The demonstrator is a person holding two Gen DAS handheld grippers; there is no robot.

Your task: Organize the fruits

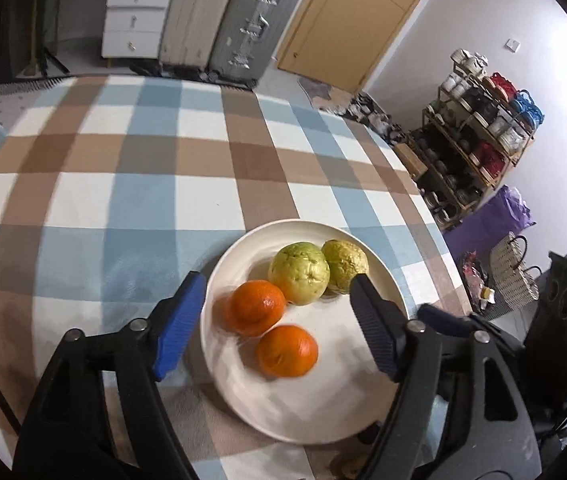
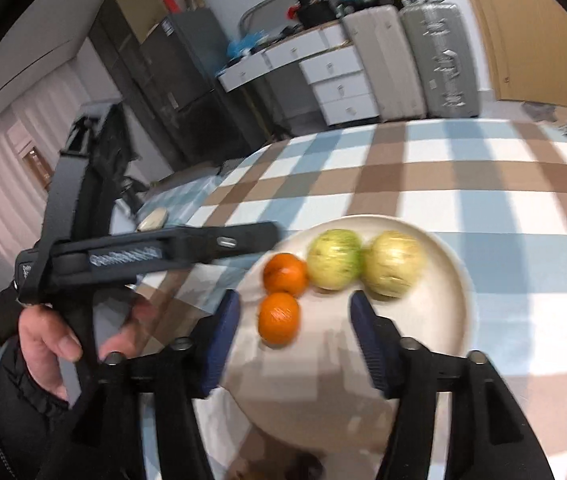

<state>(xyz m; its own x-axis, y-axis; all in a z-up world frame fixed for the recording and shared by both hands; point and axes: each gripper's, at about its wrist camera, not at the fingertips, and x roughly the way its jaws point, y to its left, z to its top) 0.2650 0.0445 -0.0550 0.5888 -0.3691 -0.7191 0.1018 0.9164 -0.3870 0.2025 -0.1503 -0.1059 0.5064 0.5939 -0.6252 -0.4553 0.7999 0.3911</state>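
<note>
In my left wrist view the left gripper (image 1: 277,294) is wide open over the white plate (image 1: 323,412), low in the frame, holding nothing. Two oranges (image 1: 257,307) and two guavas (image 1: 299,273) lie on it. My right gripper (image 2: 294,310) is open too, empty.
</note>
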